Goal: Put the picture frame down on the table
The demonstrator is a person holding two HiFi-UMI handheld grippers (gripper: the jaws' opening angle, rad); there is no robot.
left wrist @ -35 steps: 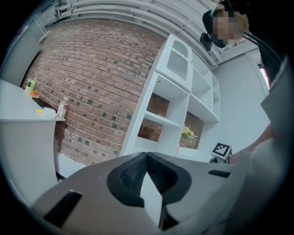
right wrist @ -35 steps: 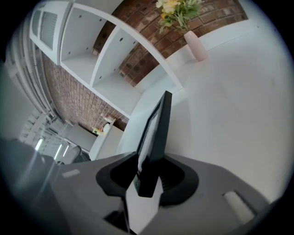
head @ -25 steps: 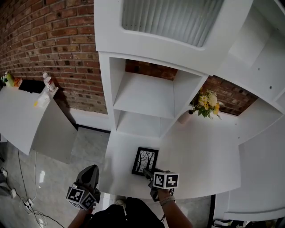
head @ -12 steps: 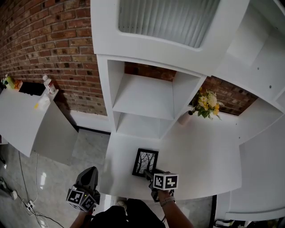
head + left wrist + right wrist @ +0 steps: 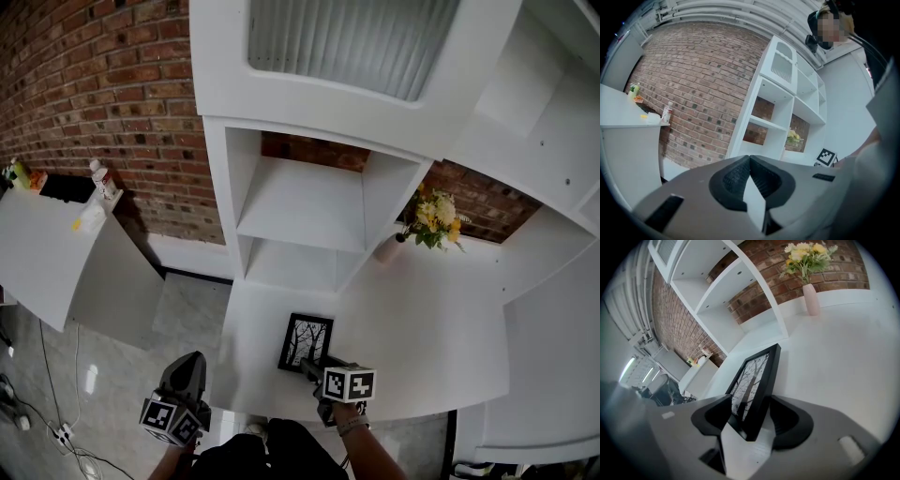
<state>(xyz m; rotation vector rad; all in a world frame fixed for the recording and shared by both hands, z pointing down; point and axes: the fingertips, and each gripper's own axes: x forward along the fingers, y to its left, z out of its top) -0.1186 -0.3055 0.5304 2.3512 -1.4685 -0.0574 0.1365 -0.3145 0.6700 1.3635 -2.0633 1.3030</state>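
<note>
The right gripper (image 5: 310, 365) (image 5: 750, 405) is clamping the lower edge of the frame (image 5: 307, 338) (image 5: 757, 375), which is resting on the table (image 5: 427, 323) at lower centre. The left gripper (image 5: 194, 358) (image 5: 750, 160) is hanging at lower left, beside the table's edge, jaws pressed together on nothing.

— What's pictured?
— A black frame (image 5: 307, 339) holding a black-and-white print of bare trees, near the front edge of the white table (image 5: 422, 319).
— And its pose?
— Tilted, print facing up and left, its near corner held between the right gripper's (image 5: 750, 401) jaws. Whether its lower edge touches the table is unclear.
</note>
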